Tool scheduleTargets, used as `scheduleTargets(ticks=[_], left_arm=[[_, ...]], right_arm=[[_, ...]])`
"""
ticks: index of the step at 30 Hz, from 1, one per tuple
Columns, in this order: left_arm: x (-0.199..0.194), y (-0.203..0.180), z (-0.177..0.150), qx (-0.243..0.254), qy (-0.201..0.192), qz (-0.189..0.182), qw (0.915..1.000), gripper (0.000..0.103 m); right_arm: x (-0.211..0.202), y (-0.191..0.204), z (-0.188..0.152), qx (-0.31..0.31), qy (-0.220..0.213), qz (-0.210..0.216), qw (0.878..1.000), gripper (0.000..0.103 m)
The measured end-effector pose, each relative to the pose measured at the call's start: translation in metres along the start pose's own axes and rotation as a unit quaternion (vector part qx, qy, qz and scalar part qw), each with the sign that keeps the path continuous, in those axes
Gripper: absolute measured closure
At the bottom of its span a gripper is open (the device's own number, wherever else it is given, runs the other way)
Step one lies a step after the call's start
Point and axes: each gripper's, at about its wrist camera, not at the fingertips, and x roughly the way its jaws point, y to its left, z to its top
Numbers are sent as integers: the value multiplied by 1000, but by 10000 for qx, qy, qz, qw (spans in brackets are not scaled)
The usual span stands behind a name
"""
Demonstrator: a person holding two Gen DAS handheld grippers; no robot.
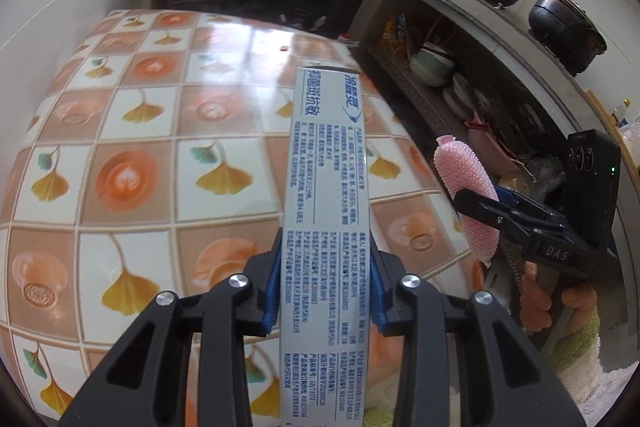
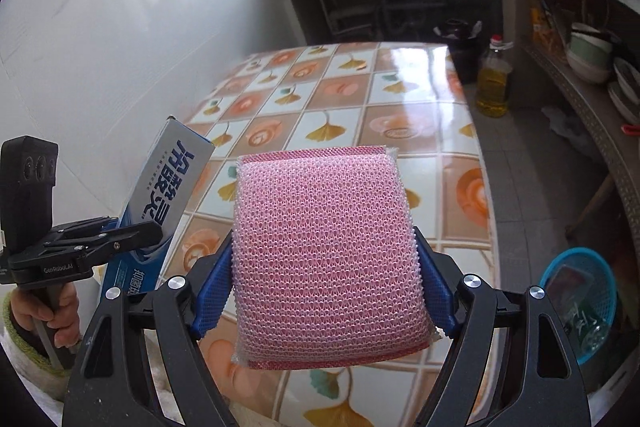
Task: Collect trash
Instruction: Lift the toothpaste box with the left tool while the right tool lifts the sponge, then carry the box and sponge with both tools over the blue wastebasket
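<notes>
Left wrist view: my left gripper (image 1: 326,291) is closed narrowly on a long grey-blue toothpaste box (image 1: 326,187), its blue pads (image 1: 272,291) pressing the box's two long sides. The box runs forward from the jaws and is lifted above the table (image 1: 140,147), which is covered with an orange-and-white cloth of ginkgo-leaf squares. It touches nothing but the pads. At the right of this view, beyond the table's right edge, my right gripper (image 1: 480,203) appears side-on with the pink sponge (image 1: 464,187) between its jaws; a hand (image 1: 540,299) holds its handle.

Right wrist view: my right gripper (image 2: 324,283) stands wide, clamped on the pink mesh scouring sponge (image 2: 324,259) in clear wrap. Both blue pads (image 2: 212,295) bear on the sponge's side edges, and it is held clear of the table (image 2: 400,99), over its near end. My left gripper (image 2: 96,239) and the toothpaste box (image 2: 168,195) show at the lower left, beside the table's left edge near the white wall (image 2: 100,47).

On the floor off the table's right edge sit a blue mesh basket (image 2: 580,299) holding some packaging, a bottle of yellow oil (image 2: 494,83) and a black bin (image 2: 460,51) by the far right corner.
</notes>
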Motion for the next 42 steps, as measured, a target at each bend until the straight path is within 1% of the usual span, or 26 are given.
scheduleTargets(ticks=[5, 8, 10, 13, 14, 16, 19, 22, 24, 26, 29, 31, 33, 37, 39, 41, 42], left_arm=[[11, -35, 15, 226, 53, -332, 9992, 70], [22, -61, 26, 397, 117, -567, 9975, 70], [32, -83, 34, 555, 166, -750, 9955, 70], [52, -115, 48, 731, 311, -1034, 9915, 70], [60, -126, 52, 797, 381, -1116, 9898, 70], [75, -147, 58, 911, 498, -1253, 9867, 70], [111, -185, 69, 1105, 792, -1450, 9801, 70], [153, -214, 77, 1182, 1199, -1548, 9735, 70], [183, -230, 79, 1174, 1505, -1546, 9694, 70], [213, -246, 78, 1196, 1796, -1533, 9643, 70], [260, -272, 74, 1247, 2207, -1419, 9569, 70], [289, -285, 71, 1204, 2486, -1350, 9516, 70], [320, -301, 67, 1213, 2714, -1233, 9468, 70], [368, -328, 59, 1350, 2942, -1006, 9408, 70], [389, -335, 60, 1337, 3003, -917, 9400, 69], [405, -343, 60, 1387, 2984, -838, 9406, 69], [410, -347, 61, 1383, 2962, -855, 9412, 69]], right_arm=[[-36, -37, -4, 474, -391, -143, 9980, 27], [-62, -69, -10, 851, -627, -450, 9934, 27], [-79, -91, -16, 1108, -776, -717, 9882, 27], [-109, -134, -33, 1626, -984, -1251, 9738, 27], [-114, -145, -39, 1773, -1012, -1350, 9696, 27], [-126, -174, -57, 2166, -1014, -1627, 9573, 27], [-135, -209, -86, 2720, -950, -1918, 9382, 27], [-134, -237, -113, 3184, -834, -2042, 9219, 27], [-130, -249, -128, 3398, -727, -2082, 9143, 27], [-120, -264, -143, 3561, -542, -2174, 9072, 27], [-101, -278, -157, 3690, -279, -2262, 9010, 27], [-89, -288, -166, 3749, -101, -2285, 8984, 27], [-76, -297, -170, 3723, 52, -2332, 8983, 27], [-48, -311, -173, 3616, 375, -2435, 8992, 27], [-32, -323, -170, 3513, 486, -2478, 9016, 27], [-20, -334, -163, 3370, 533, -2558, 9045, 26], [-13, -340, -160, 3293, 541, -2571, 9069, 25]])
